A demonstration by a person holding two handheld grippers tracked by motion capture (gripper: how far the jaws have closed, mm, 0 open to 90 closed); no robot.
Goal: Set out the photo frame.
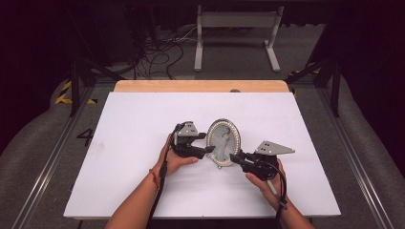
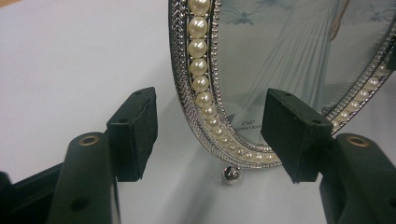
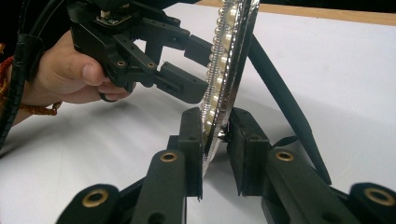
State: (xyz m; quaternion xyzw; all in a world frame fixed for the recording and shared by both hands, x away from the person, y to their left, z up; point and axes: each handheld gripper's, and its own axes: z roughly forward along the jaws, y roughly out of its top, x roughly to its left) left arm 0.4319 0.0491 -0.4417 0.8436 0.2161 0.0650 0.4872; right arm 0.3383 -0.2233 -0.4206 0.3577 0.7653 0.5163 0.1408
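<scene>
An oval picture frame [image 1: 223, 138] with a pearl-studded silver rim stands upright near the middle of the white table, leaning on its black back strut [image 3: 280, 98]. My right gripper [image 1: 234, 158] comes in from the right and is shut on the frame's lower rim [image 3: 233, 42]; its pads [image 3: 192, 140] press front and back. My left gripper [image 1: 209, 143] is at the frame's left edge, open. Its two jaws straddle the rim [image 2: 201, 84] without pressing, as the left gripper view [image 2: 210, 130] shows. The right gripper view also shows that left gripper [image 3: 198, 70], held by a hand.
The white table top [image 1: 143, 119] has bare room all round the frame, and a wooden strip [image 1: 200, 86] runs along its far edge. On the floor beyond it are a grey metal stand [image 1: 236, 21] and loose cables [image 1: 157, 57].
</scene>
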